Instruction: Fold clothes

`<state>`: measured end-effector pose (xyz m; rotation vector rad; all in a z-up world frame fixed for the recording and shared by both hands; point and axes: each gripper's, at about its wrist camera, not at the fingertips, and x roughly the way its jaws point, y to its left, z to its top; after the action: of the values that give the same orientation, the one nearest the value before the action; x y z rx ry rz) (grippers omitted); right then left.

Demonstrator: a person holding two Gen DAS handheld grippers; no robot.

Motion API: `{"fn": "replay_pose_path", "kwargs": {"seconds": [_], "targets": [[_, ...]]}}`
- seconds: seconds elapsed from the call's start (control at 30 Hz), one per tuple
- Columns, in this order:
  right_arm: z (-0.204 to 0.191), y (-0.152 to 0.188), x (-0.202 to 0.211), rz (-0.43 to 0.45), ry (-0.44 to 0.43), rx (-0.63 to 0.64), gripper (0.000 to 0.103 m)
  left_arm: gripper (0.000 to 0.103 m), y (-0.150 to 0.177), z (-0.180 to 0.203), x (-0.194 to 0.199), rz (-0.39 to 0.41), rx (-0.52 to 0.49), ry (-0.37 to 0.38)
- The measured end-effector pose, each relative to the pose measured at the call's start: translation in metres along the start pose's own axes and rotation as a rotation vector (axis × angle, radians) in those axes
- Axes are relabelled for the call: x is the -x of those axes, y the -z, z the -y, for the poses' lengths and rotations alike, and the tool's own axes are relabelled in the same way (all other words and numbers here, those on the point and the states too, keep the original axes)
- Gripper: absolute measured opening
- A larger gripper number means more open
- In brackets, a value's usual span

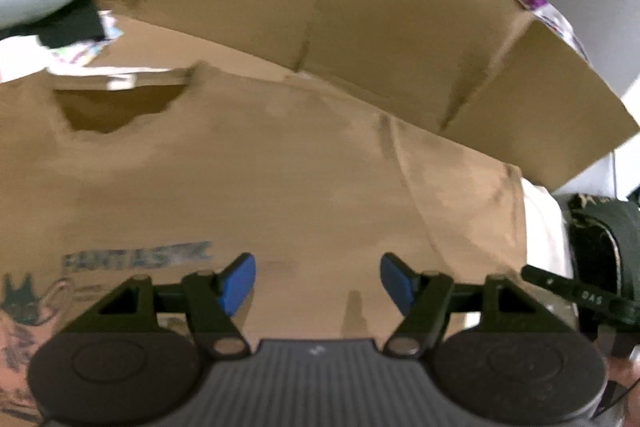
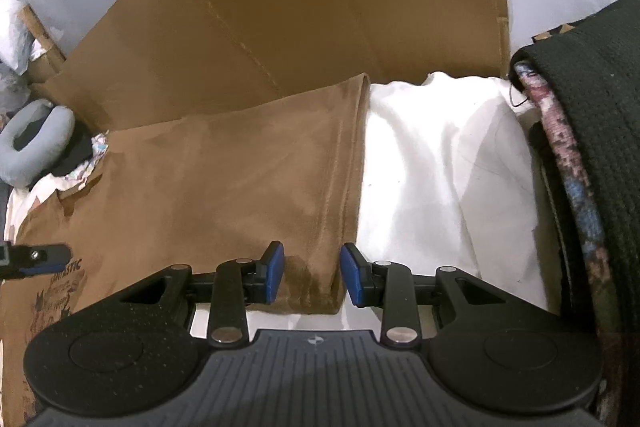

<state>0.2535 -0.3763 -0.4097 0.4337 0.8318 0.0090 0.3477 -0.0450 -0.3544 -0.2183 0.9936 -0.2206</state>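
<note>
One tan T-shirt (image 1: 280, 179) spread flat, front up, on white bedding (image 2: 440, 163) — neck hole toward a cardboard wall (image 1: 360, 7), blue print (reads "FANTASTIC") on the chest. Right gripper (image 2: 311, 277) low at the shirt's folded side edge, blue pads apart, cloth between them but not pinched. Left gripper (image 1: 318, 281) above the chest — pads spread wide, empty. Grey neck pillow (image 2: 36, 147) beside the shirt.

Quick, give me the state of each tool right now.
Left tool: open, holding nothing, above the brown T-shirt.
Right tool: open, pads astride the shirt's folded edge, not gripping it.
</note>
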Motion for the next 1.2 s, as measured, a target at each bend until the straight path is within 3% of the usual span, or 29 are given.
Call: {"fn": "replay_pose_path", "kwargs": {"seconds": [0.27, 0.43, 0.47, 0.5, 0.6, 0.77, 0.8, 0.87, 0.93, 1.07, 1.2], "targets": [[0.0, -0.002, -0.004, -0.021, 0.003, -0.014, 0.039, 0.072, 0.008, 0.038, -0.025, -0.019, -0.058, 0.069], [-0.003, -0.006, -0.012, -0.057, 0.02, 0.006, 0.038, 0.064, 0.017, 0.056, -0.039, -0.05, -0.121, 0.095], [-0.004, -0.007, -0.013, -0.059, 0.026, 0.011, 0.034, 0.064, 0.018, 0.059, -0.04, -0.055, -0.133, 0.099], [-0.005, -0.007, -0.013, -0.062, 0.033, 0.016, 0.019, 0.064, 0.019, 0.062, -0.041, -0.058, -0.148, 0.1], [-0.002, -0.008, -0.01, -0.06, 0.042, 0.006, 0.003, 0.064, 0.02, 0.069, -0.043, -0.062, -0.181, 0.105], [-0.003, -0.008, -0.001, -0.038, 0.043, 0.015, 0.001, 0.064, 0.019, 0.076, -0.047, -0.059, -0.221, 0.099], [-0.003, -0.009, 0.001, -0.035, 0.049, 0.017, 0.001, 0.063, 0.019, 0.077, -0.048, -0.057, -0.231, 0.096], [-0.003, -0.008, 0.003, -0.036, 0.055, 0.016, 0.0, 0.05, 0.02, 0.079, -0.049, -0.057, -0.249, 0.094], [-0.004, -0.005, 0.002, -0.045, 0.065, 0.022, 0.0, 0.029, 0.021, 0.08, -0.053, -0.072, -0.261, 0.097], [-0.001, 0.002, 0.0, -0.032, 0.064, 0.004, 0.001, 0.02, 0.025, 0.084, -0.064, -0.104, -0.308, 0.077], [0.001, 0.006, 0.013, -0.003, 0.056, -0.053, 0.006, 0.018, 0.027, 0.085, -0.066, -0.101, -0.328, 0.07]]}}
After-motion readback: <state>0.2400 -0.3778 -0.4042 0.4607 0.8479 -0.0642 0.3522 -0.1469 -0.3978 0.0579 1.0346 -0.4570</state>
